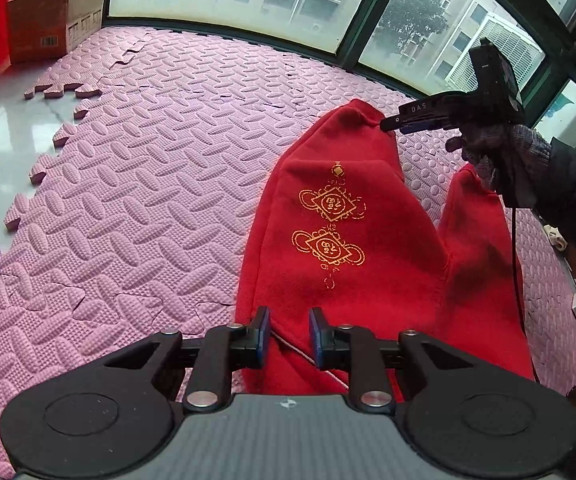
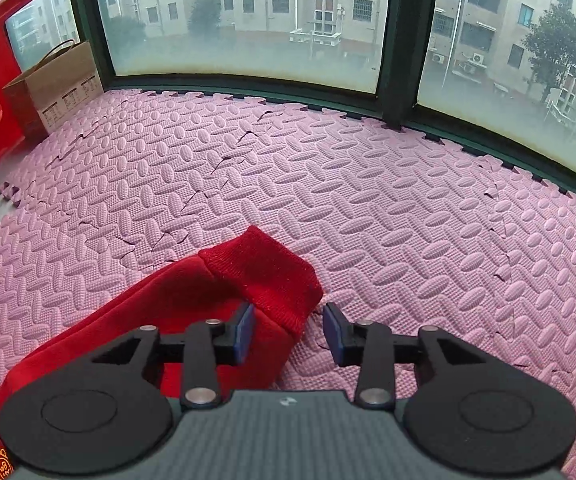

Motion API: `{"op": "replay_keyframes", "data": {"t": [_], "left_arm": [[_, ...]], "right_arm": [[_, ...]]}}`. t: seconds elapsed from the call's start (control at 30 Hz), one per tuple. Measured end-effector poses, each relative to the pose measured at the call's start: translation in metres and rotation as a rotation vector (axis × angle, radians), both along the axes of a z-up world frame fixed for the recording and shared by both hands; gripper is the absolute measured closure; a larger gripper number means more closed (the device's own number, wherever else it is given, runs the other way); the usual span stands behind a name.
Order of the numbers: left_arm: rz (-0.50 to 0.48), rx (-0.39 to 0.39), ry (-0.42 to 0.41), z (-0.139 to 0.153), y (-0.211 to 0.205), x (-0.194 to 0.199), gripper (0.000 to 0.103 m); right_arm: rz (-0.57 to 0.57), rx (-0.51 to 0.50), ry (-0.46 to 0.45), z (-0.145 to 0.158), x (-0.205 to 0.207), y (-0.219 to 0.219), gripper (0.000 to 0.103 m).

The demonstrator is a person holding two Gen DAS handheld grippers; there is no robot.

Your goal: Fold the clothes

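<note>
- Red fleece garment with gold knot-pattern embroidery [image 1: 352,240]: lies spread on the pink interlocking foam floor mat [image 1: 147,184]. One long part runs away from the left wrist camera to a ribbed knit cuff [image 2: 263,276]; a second red part lies to its right. It looks laid out flat so the folds can be made, and no complete fold shows yet.
- Left tool [image 1: 289,338]: black, two-fingered, with blue pads, held low over the near end of the garment. The jaws stand slightly apart with red cloth and a pale cord beneath the gap; the pads do not appear to press on anything. Likely kept here to steady or take up the near edge.
- Right tool [image 2: 288,334]: carried by a gloved hand [image 1: 488,152] at the far cuff end. The jaws stand partly apart; the left pad lies against the cloth just below the cuff, the right pad is clear of it over bare mat, so nothing is gripped. Judged to be at the sleeve end in order to place or take it.
- Brown paper carrier bag [image 1: 53,20]: stands at the mat's far left corner by the window, well apart from the garment.
</note>
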State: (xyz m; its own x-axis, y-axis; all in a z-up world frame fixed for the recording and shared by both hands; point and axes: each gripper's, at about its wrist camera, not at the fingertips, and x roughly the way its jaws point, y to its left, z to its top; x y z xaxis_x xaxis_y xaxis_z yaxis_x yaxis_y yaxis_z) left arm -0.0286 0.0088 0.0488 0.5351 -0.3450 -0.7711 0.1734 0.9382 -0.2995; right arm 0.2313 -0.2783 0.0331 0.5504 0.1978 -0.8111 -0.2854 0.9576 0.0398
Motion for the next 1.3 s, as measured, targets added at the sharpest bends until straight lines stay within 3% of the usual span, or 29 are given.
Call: {"op": "replay_keyframes", "data": {"t": [0.13,0.2,0.27,0.43,0.63,0.8,1.1,1.2,1.3], "left_arm": [[0.019,0.047,-0.023,-0.001,0.001,0.004,0.073],[0.027,0.058,-0.015,-0.005,0.002,0.007,0.073],[0.023,0.057,-0.007,-0.010,0.002,0.008,0.075],[-0.005,0.073,-0.013,-0.017,-0.001,0.011,0.086],[0.026,0.085,-0.033,-0.012,0.001,0.009,0.089],[0.042,0.083,-0.023,-0.012,0.005,0.011,0.089],[0.066,0.060,-0.016,-0.011,0.011,0.007,0.089],[0.067,0.048,-0.007,-0.013,0.012,0.008,0.088],[0.066,0.039,0.000,-0.013,0.013,0.010,0.087]], "right_arm": [[-0.015,0.009,0.028,-0.013,0.004,0.002,0.065],[-0.015,0.021,0.031,-0.017,0.006,0.004,0.072],[0.008,0.007,0.009,-0.014,0.008,0.008,0.086],[0.068,-0.060,-0.090,-0.001,0.017,0.028,0.089],[0.123,-0.077,-0.185,0.007,0.038,0.059,0.089],[0.134,-0.150,-0.121,-0.016,0.049,0.074,0.085],[0.136,-0.162,-0.117,-0.023,0.064,0.089,0.080],[0.151,-0.171,-0.110,-0.014,0.061,0.093,0.078],[0.178,-0.149,-0.099,0.005,0.048,0.084,0.069]]}}
